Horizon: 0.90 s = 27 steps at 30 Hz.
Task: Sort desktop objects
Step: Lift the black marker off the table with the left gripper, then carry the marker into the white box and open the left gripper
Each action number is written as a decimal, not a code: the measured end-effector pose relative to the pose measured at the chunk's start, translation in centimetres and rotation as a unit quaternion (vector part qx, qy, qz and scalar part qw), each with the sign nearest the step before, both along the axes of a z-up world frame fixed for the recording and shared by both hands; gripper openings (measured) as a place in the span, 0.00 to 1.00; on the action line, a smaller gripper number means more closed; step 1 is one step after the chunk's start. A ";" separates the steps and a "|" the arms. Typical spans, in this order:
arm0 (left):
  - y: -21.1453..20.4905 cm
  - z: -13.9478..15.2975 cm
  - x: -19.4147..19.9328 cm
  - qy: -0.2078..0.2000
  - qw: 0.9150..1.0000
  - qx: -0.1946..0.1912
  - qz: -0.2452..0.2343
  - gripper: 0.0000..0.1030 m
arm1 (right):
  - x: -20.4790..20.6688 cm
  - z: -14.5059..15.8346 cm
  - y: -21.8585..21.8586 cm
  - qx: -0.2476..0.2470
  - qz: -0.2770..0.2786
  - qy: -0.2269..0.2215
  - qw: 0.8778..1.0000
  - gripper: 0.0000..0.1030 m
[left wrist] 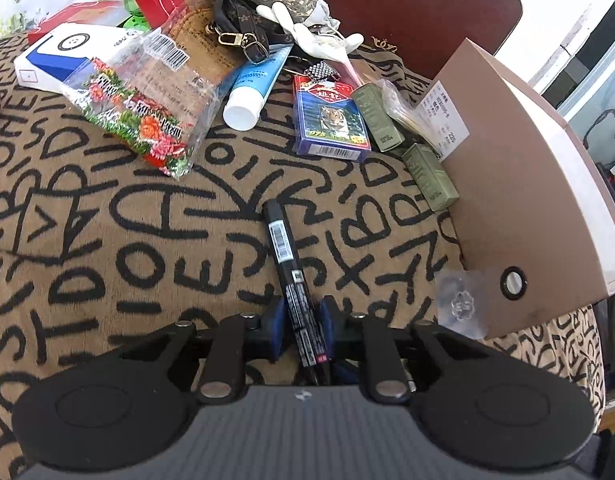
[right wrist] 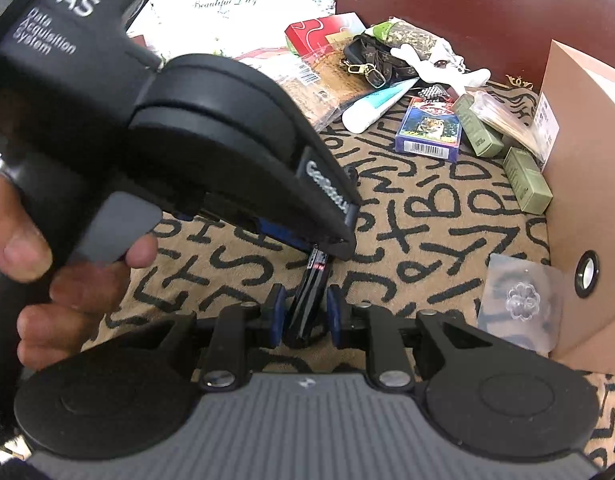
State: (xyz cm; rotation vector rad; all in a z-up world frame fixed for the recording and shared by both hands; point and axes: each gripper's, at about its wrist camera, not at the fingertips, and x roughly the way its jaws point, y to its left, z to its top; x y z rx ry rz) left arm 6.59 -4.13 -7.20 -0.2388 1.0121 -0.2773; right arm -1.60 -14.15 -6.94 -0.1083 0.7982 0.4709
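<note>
Black marker (left wrist: pixel 285 256) over lettered cloth on desk (left wrist: pixel 107 240), one end between left gripper (left wrist: pixel 303 320) pads, other end between right gripper (right wrist: pixel 305 316) pads; both grippers clamped on marker. In right wrist view left gripper body hides marker's middle. Print on marker label too small to read. Person's hand (right wrist: pixel 35 248) cut off at frame edge. Counted: two green boxes (left wrist: pixel 429 178), one card pack (left wrist: pixel 329 120), one white tube (left wrist: pixel 253 88), one brown box (left wrist: pixel 519 184) at right.
</note>
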 end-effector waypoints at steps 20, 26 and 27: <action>-0.4 2.1 -2.7 -0.033 0.999 -0.007 -0.002 0.18 | -1.9 1.6 -1.1 0.021 -0.010 -0.019 1.000 0.18; -2.4 6.6 -3.5 -0.096 0.995 -0.013 -0.012 0.18 | -3.1 5.4 -2.9 0.036 -0.021 -0.075 0.996 0.18; -2.9 7.4 -3.5 -0.106 0.994 -0.016 -0.016 0.18 | -3.2 6.1 -3.4 0.038 -0.025 -0.086 0.995 0.18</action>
